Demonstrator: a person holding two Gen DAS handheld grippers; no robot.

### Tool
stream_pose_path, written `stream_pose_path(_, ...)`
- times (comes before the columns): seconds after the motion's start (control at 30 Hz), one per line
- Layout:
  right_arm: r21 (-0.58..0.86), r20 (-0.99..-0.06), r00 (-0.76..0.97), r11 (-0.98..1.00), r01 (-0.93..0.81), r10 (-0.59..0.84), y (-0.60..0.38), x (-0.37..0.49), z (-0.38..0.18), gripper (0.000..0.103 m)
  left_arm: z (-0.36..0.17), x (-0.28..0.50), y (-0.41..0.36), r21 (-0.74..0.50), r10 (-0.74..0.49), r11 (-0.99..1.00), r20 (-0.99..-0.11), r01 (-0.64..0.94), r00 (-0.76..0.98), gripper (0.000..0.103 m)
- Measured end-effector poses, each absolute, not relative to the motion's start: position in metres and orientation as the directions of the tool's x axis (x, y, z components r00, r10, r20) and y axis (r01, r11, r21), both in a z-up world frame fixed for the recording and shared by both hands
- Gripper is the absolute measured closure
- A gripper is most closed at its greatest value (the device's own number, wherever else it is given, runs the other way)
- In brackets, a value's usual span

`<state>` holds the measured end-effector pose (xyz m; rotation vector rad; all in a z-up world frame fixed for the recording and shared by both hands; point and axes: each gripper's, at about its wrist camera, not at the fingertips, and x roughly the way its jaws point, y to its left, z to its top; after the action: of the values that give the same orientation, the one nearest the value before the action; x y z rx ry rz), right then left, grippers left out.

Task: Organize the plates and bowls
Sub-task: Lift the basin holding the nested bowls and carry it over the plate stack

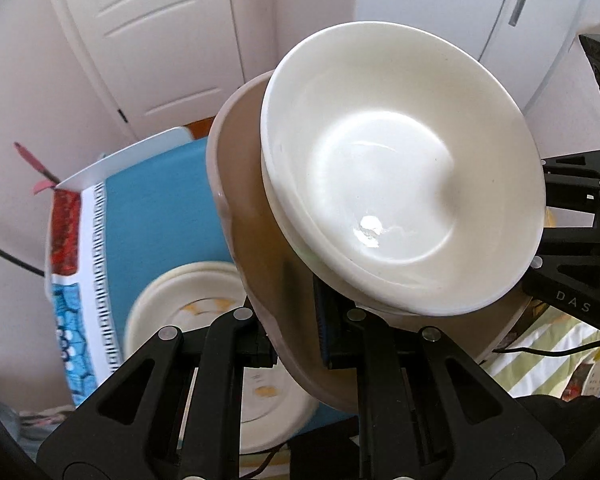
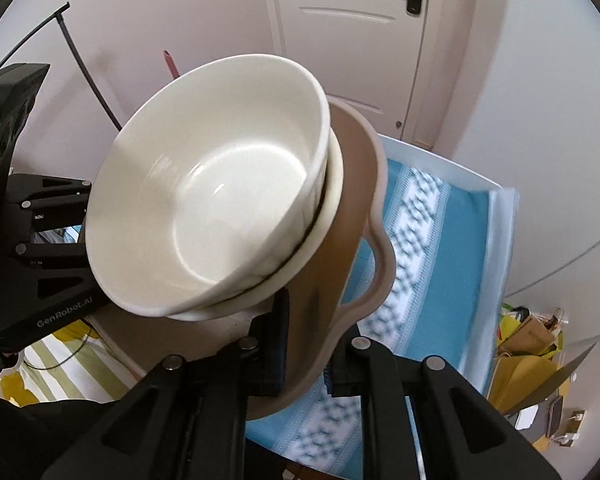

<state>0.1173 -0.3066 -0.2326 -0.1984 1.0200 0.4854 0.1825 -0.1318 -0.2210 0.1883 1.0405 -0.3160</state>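
Both your grippers, left (image 1: pixel 300 332) and right (image 2: pixel 306 356), are clamped on the tray (image 1: pixel 256 216) rim (bowls (image 1: pixel 400 168) at twelve o'clock).

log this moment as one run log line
left gripper: shut on tray | right gripper: shut on tray | tray: lifted, tilted | load: stacked white bowls | below: plates on blue cloth

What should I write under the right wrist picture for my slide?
Both grippers lift a beige tray carrying stacked white bowls above the blue tablecloth.
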Motion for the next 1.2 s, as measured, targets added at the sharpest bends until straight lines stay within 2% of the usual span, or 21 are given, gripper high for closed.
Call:
stream_pose_path(0.23,0.106,-0.86,0.412,0.894,-0.434,0.302,-0.236,0.105,-0.248,0.09,-0.236,0.169,-0.056,0.003,-0.164,0.931,-0.889,0.364,0.428,0.092)
stream_pose_path(0.5,0.118,-0.881,0.383,0.913,-0.39,0.277,-0.179,0.094,-0.281,0.09,-0.283,0.167,0.0,-0.02,-0.171,0.919,-0.92,0.393,0.353,0.093)
stream_pose_path(0.73,0.12,-0.899,0.354,0.922,-0.369,0.258,-0.163,0.085,-0.304,0.09,-0.309,0.161,0.016,-0.032,-0.17,0.917,-0.934,0.399,0.314,0.093)
stream_pose_path(1.2,0.151,-0.895,0.349,0.925,-0.348,0.278,-0.164,0.086,-0.318,0.09,-0.324,0.151,0.016,-0.012,-0.147,0.922,-0.935,0.387,0.322,0.093)
